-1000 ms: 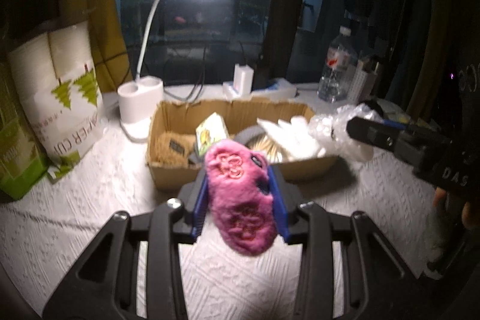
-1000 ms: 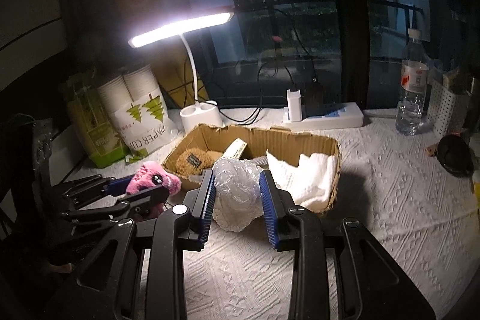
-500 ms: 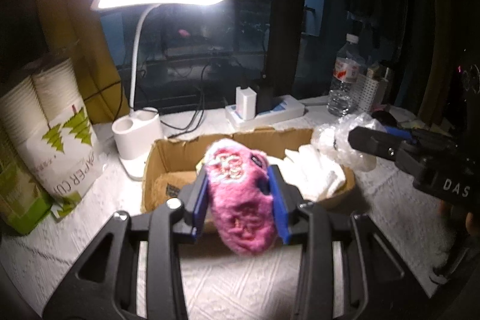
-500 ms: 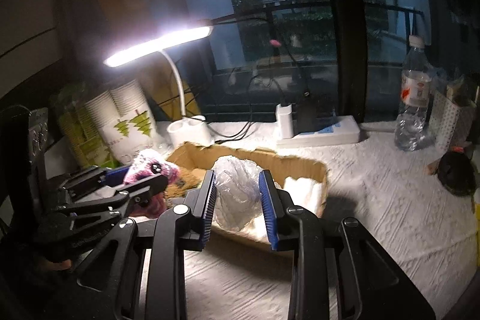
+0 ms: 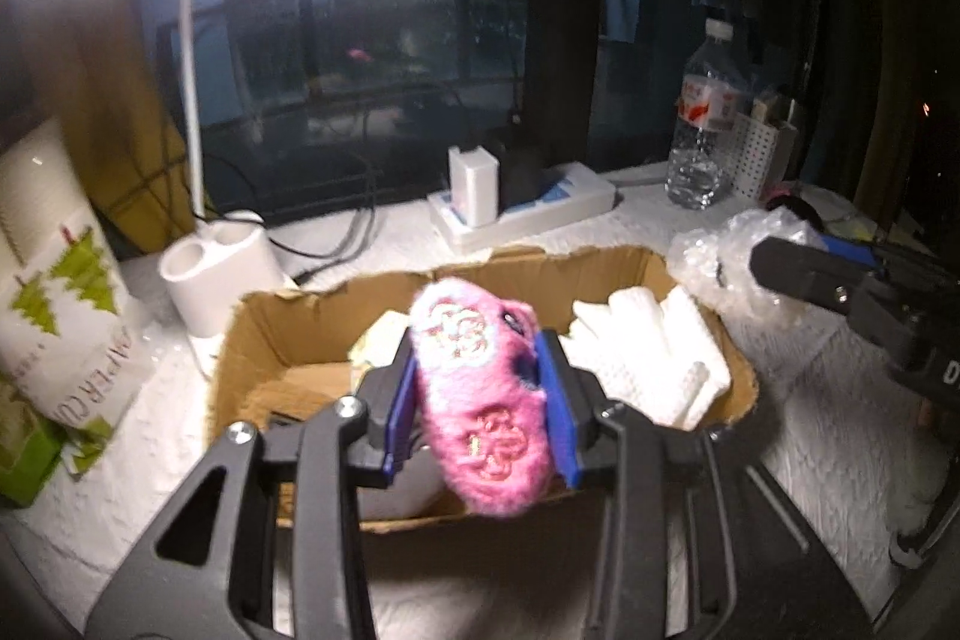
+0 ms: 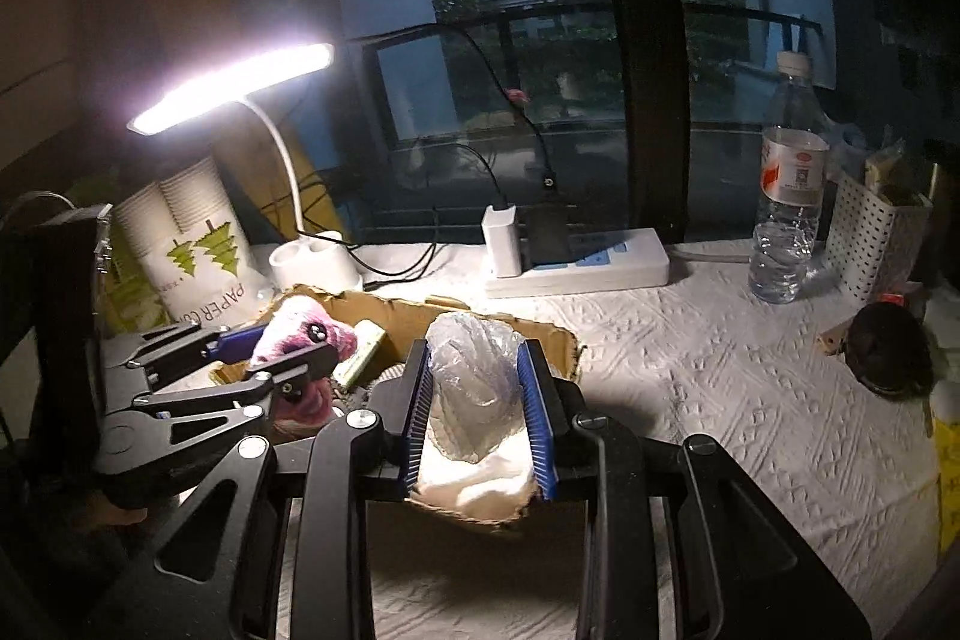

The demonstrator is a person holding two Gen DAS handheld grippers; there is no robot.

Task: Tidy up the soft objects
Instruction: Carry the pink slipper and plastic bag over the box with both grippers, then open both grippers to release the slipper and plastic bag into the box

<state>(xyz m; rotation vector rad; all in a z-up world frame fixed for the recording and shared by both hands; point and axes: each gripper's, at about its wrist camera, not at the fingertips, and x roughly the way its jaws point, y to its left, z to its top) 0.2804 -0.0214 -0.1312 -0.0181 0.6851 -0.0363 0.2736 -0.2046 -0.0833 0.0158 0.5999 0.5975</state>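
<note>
A fluffy pink plush toy [image 5: 486, 400] is clamped between the blue pads of my left gripper [image 5: 480, 376], which hangs over the left half of the cardboard box [image 5: 636, 262]. My right gripper [image 6: 480, 400] is shut on a crumpled clear plastic bag [image 6: 474, 388] above the box's right end, over folded white cloth [image 6: 474, 484]. The left wrist view shows the bag [image 5: 714, 262] and the right gripper at the right edge. From the right wrist view, the pink toy [image 6: 300, 334] and left gripper [image 6: 282, 346] appear at left. A brown soft item and a small packet lie inside the box, partly hidden.
A lit white desk lamp [image 6: 312, 256] stands behind the box, beside a paper-cup pack [image 6: 198, 256]. A power strip with a charger [image 6: 576, 262], a water bottle [image 6: 786, 208] and a white perforated basket [image 6: 876, 232] line the back. A dark round object [image 6: 888, 352] lies at right.
Both grippers have moved forward with their loads, from in front of the box to above it. The lamp and box now look closer.
</note>
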